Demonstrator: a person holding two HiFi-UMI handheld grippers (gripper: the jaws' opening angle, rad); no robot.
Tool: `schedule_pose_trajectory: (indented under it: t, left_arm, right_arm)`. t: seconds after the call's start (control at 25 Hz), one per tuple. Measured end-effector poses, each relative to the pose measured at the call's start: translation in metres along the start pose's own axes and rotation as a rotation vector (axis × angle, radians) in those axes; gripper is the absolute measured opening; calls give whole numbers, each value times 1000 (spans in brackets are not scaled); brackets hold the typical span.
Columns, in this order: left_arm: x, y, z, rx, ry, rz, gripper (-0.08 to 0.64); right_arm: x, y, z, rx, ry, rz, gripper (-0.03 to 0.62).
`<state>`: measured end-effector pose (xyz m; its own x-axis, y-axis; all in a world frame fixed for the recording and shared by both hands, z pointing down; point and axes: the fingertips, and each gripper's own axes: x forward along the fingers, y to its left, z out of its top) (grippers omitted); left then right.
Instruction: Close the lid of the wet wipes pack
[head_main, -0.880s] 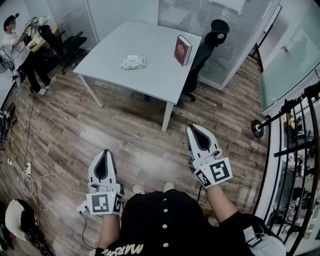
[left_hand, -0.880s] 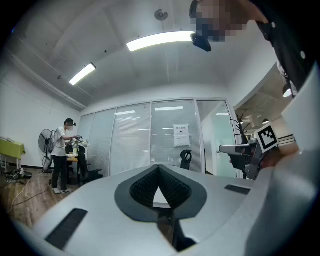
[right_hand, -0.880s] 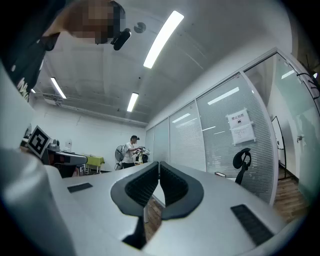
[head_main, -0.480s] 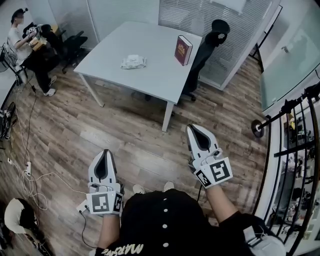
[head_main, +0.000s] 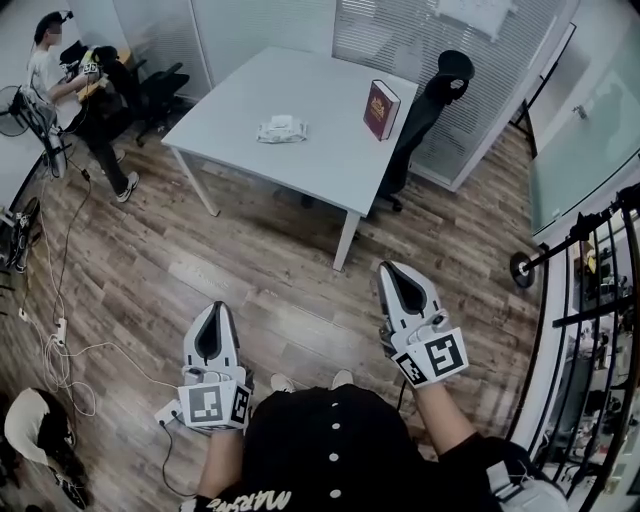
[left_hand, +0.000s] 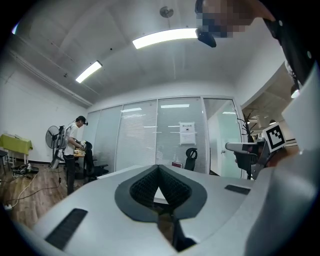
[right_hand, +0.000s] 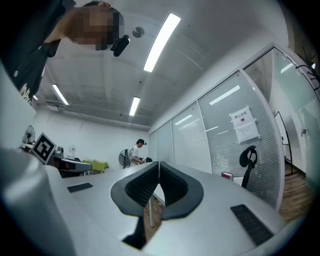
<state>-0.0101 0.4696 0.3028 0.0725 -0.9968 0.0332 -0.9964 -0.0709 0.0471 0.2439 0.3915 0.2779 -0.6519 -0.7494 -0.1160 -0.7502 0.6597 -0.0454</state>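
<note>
Bare wooden floor (head_main: 250, 270) is lying open between the left tongs (head_main: 214, 308), the right tongs (head_main: 388, 268) and the far surface (head_main: 320, 160), whose near leg (head_main: 345, 240) is standing ahead of the right tongs. The surface's near and left parts are lying bare; a wet wipes pack (head_main: 281, 129) is sitting towards the middle, and an upright book (head_main: 382, 109) is rising near the right edge, with a black chair (head_main: 415, 125) crowding just right of it. A metal railing (head_main: 585, 225) is closing off the right side, and cables (head_main: 60, 362) are trailing along the left floor
</note>
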Motion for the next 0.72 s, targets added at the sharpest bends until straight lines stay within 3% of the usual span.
schedule_pose_trajectory:
  t: [0.16, 0.2, 0.28, 0.72]
  left_arm:
    - [1, 5, 3, 10, -3, -10, 6]
    - [2, 7, 4, 15, -4, -13, 6]
    - [3, 12, 5, 19, -6, -17, 6]
    - [-7, 60, -3, 26, -12, -62, 6]
  right_arm:
    - [7, 1, 1, 15, -12, -27, 35]
    - [9, 1, 2, 20, -17, -38, 69]
    - [15, 4, 3, 21, -22, -54, 232]
    - [29, 48, -13, 12, -17, -98, 235]
